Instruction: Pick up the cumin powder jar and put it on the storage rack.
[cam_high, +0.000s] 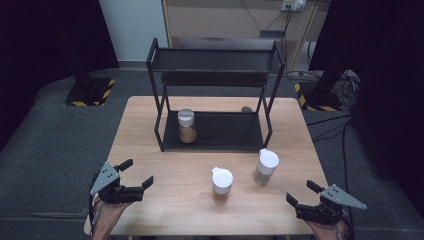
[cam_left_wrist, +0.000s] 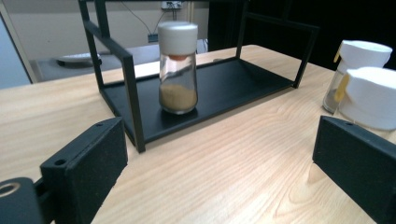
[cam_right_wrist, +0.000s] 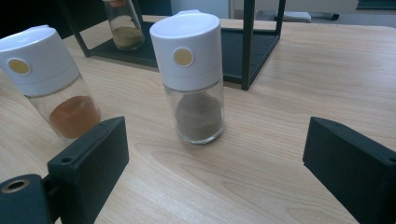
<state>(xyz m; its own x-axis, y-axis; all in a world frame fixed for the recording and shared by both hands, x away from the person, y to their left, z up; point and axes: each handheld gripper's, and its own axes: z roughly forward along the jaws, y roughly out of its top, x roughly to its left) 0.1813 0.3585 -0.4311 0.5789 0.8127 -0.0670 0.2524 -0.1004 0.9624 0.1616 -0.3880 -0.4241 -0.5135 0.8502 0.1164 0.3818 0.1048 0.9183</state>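
1. Spice jars: the grey-powder jar and the orange-powder jar are standing on the table (near the rack).
2. Left gripper and right gripper are hovering, jaws apart.

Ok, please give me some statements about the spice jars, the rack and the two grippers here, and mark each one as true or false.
1. One jar stands on the lower shelf of the black rack. True.
2. Two white-capped jars, one with orange spice and one with grey spice, stand on the table in front of the rack. True.
3. The left gripper holds a jar. False: it is open and apart from all jars.
4. The right gripper is open. True.
5. The rack's top shelf carries two jars. False: no jar shows on it.
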